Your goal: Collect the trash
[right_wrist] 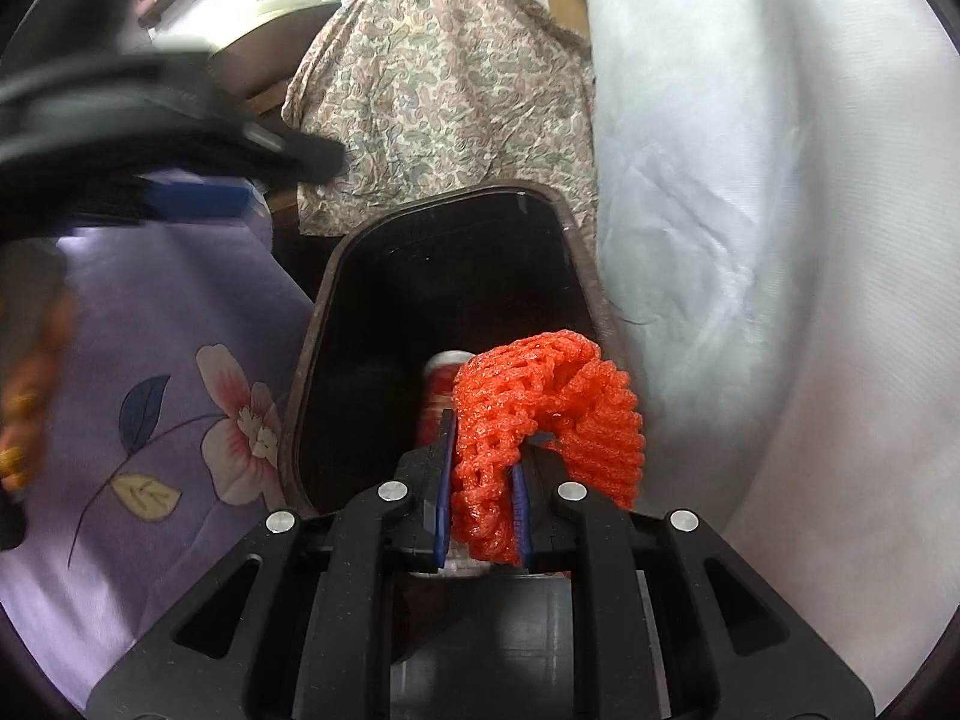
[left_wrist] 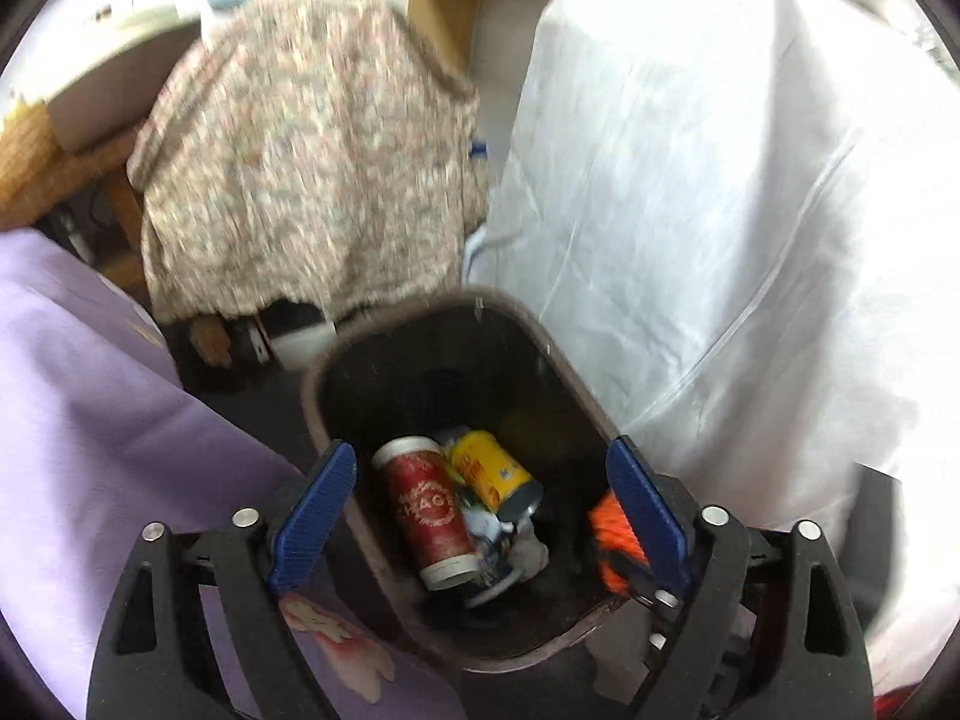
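Above the dark oval bin (left_wrist: 420, 348), the left gripper (left_wrist: 480, 510) tilts downward, blue pads spread wide and empty; a red can (left_wrist: 429, 510) and yellow can (left_wrist: 495, 471) lie inside. Right view: the right gripper (right_wrist: 480, 507) angles down at the bin's near rim, jaws pinching a crumpled orange foam net (right_wrist: 540, 402).

From my right wrist view, the red can (right_wrist: 441, 387) in the bin (right_wrist: 312, 324) is mostly hidden behind the orange foam net (right_wrist: 540, 402). At nine o'clock the left gripper (right_wrist: 180, 180) is a dark blur, cut off by the edge. In my left view, the net (left_wrist: 612, 531) is half hidden behind a blue finger (left_wrist: 645, 504), and the patterned cloth (left_wrist: 300, 150) at twelve o'clock is smeared.
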Motion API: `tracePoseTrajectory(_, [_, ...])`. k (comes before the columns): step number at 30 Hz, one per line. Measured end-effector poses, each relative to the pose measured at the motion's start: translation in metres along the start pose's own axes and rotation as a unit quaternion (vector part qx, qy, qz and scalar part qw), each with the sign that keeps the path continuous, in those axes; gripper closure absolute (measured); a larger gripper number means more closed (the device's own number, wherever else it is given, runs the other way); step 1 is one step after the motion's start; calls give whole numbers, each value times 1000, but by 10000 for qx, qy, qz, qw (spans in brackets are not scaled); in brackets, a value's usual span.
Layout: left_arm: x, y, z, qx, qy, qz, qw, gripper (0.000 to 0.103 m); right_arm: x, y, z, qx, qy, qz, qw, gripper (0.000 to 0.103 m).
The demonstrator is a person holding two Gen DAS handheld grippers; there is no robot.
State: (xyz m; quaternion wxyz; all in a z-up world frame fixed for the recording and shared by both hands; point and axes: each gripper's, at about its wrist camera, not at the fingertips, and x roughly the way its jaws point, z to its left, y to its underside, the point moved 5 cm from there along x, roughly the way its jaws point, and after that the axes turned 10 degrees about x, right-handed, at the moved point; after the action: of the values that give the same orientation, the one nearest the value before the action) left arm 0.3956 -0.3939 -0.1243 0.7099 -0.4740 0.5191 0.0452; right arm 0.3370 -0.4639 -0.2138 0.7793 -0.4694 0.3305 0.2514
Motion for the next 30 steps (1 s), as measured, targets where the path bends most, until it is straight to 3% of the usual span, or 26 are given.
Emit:
tracePoseTrajectory(5, [-45, 1, 0, 245, -141, -517, 9983, 11, 34, -8, 15, -121, 21, 292, 9995, 86])
tracePoseTrajectory(16, [-92, 22, 12, 66, -66, -772, 9970, 10, 87, -12, 30, -225, 267, 709, 9969, 84])
tracePoseTrajectory(17, [-96, 24, 13, 73, -65, -793, 9968, 10, 88, -10, 31, -256, 295, 725, 9966, 81])
tracePoseTrajectory(18, [-100, 25, 14, 74, -69, -819, 9966, 10, 88, -10, 33, -273, 316, 732, 9964, 68])
tracePoseTrajectory(19, [-104, 26, 16, 71, -71, -840, 9964, 10, 87, -8, 34, -281, 320, 728, 9964, 49])
tracePoseTrajectory(21, [-111, 28, 18, 42, -86, -892, 9960, 8, 80, -6, 37, -318, 340, 610, 9971, 33])
tracePoseTrajectory(30, [-150, 53, 32, -133, -140, -1081, 9940, 7, 61, 0, 47, -423, 514, 479, 9966, 33])
